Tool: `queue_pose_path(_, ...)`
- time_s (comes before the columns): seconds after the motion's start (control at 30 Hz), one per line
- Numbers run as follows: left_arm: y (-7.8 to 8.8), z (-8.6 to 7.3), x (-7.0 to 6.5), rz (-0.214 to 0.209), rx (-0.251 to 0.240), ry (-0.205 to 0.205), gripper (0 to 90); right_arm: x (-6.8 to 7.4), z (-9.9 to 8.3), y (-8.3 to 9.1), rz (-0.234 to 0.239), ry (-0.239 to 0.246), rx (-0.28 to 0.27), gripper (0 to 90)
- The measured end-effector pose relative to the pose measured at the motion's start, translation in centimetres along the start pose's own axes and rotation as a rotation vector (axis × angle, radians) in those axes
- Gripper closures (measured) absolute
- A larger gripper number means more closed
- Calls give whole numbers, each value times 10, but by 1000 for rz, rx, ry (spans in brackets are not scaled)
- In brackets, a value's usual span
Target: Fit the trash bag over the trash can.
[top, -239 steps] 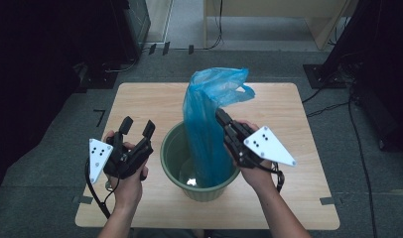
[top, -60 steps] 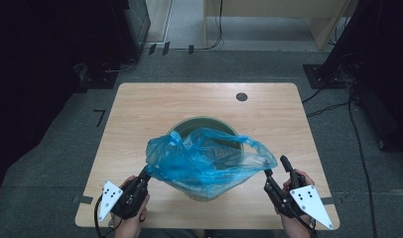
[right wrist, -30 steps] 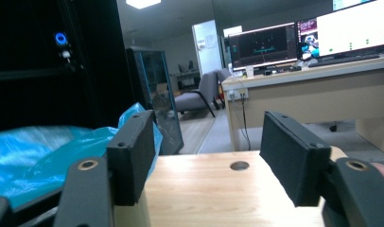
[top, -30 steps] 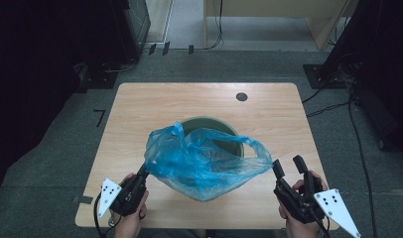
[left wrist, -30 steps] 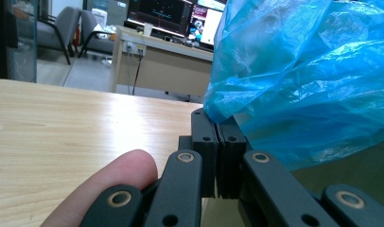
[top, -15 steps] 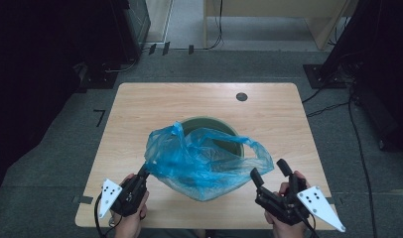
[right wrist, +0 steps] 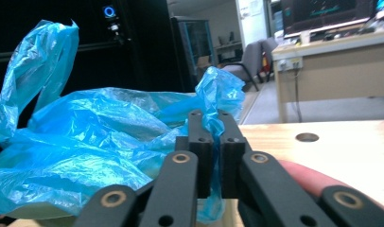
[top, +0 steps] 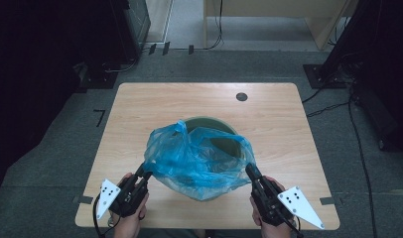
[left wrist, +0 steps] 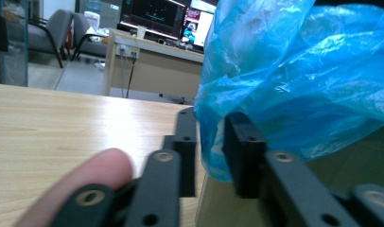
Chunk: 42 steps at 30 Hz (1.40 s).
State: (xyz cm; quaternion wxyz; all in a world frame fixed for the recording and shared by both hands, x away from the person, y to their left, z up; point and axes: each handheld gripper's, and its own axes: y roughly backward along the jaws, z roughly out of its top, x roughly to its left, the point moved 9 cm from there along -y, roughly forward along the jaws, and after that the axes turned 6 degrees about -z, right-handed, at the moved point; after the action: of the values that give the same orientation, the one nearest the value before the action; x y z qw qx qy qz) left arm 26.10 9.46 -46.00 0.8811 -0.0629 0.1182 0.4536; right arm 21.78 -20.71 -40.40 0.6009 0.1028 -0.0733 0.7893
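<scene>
Wooden table (top: 155,104), w/ a green bin (top: 224,136) sitting mid-table toward the near edge. Blue plastic bag (top: 197,161) is draped over the bin's mouth and near rim, not yet seated.

Right gripper (right wrist: 210,124): jaws have just been closing, now pressed together on a fold of bag edge. Left gripper (left wrist: 210,127): jaws have just been opening, a gap between them w/ bag film in it; pads don't look to be pressing.

To do it well, I'd re-pinch on the left, then pull both edges apart and down over the rim evenly, w/o tearing.

Bin's near wall and bottom are hidden by the bag.
</scene>
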Motion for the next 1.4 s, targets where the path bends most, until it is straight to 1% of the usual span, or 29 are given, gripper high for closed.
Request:
queue_pose_path(0.03, 2, 1, 2, -1, -5, 9, 614, -1, 2, 1, -9, 16, -11, 900)
queue_pose_path(0.07, 5, 4, 7, -4, -18, 35, 578, -1, 2, 1, -14, 16, -16, 900)
queue_pose_path(0.1, 5, 4, 7, -4, -18, 35, 546, -1, 2, 1, -14, 16, -16, 900)
queue_pose_path(0.13, 8, 5, 9, -7, -24, 44, 546, -1, 3, 1, -21, 26, -22, 900)
queue_pose_path(0.2, 11, 7, 13, -9, -30, 46, 480, -1, 4, 2, -25, 46, -30, 900)
queue_pose_path(0.3, 18, 8, 16, -29, -32, 18, 399, 0, 6, 2, -29, 59, -43, 900)
queue_pose_path(0.37, 20, 5, 19, -52, -5, -4, 336, 0, 7, 3, -33, 53, -47, 900)
queue_pose_path(0.4, 22, 3, 22, -44, 11, -30, 314, -1, 8, 3, -34, 52, -50, 900)
queue_pose_path(0.47, 24, 1, 29, -15, 21, -42, 305, -1, 10, 3, -37, 53, -56, 900)
queue_pose_path(0.5, 25, 2, 33, 4, 23, -35, 305, -1, 10, 4, -38, 56, -58, 900)
queue_pose_path(0.53, 26, 3, 39, 33, 23, -28, 306, -1, 10, 4, -37, 55, -59, 900)
queue_pose_path(0.57, 29, 6, 45, 69, 6, -8, 334, -1, 10, 4, -37, 67, -61, 900)
queue_pose_path(0.6, 31, 11, 48, 97, -10, -1, 364, -1, 10, 4, -35, 70, -61, 900)
queue_pose_path(0.63, 34, 16, 49, 119, -32, -1, 364, -1, 10, 4, -35, 70, -61, 900)
queue_pose_path(0.7, 37, 28, 44, 118, -71, 2, 420, 0, 10, 4, -35, 71, -61, 899)
queue_pose_path(0.73, 38, 36, 37, 106, -95, 3, 428, 0, 9, 3, -36, 74, -61, 900)
queue_pose_path(0.8, 38, 48, 23, 79, -121, -14, 452, 0, 9, 3, -37, 77, -62, 899)
queue_pose_path(0.83, 36, 59, 5, 41, -139, -34, 455, 0, 9, 3, -38, 78, -62, 899)
queue_pose_path(0.87, 36, 59, 5, 41, -139, -34, 455, 0, 9, 3, -38, 80, -61, 899)
queue_pose_path(0.93, 33, 69, -13, -4, -149, -54, 455, 1, 8, 3, -39, 80, -60, 899)
queue_pose_path(1.0, 27, 77, -30, -44, -154, -58, 454, 1, 8, 2, -41, 82, -59, 899)
queue_pose_path(1.07, 20, 81, -48, -96, -140, -52, 446, 3, 7, 2, -40, 87, -60, 898)
queue_pose_path(1.1, 16, 81, -54, -117, -132, -47, 429, 4, 7, 2, -39, 94, -62, 898)
queue_pose_path(1.17, 6, 78, -67, -156, -89, -43, 413, 4, 7, 3, -38, 93, -62, 898)
queue_pose_path(1.2, 2, 76, -69, -155, -75, -44, 386, 5, 7, 3, -36, 94, -61, 898)
queue_pose_path(1.27, -6, 71, -71, -130, -50, -46, 311, 5, 6, 2, -34, 98, -59, 898)
queue_pose_path(1.3, -9, 69, -73, -137, -41, -37, 304, 6, 6, 2, -34, 97, -56, 898)
queue_pose_path(1.33, -10, 68, -74, -148, -37, -37, 339, 6, 5, 2, -34, 103, -58, 898)
queue_pose_path(1.4, -10, 64, -77, -171, -26, -41, 487, 6, 4, 2, -35, 111, -58, 898)
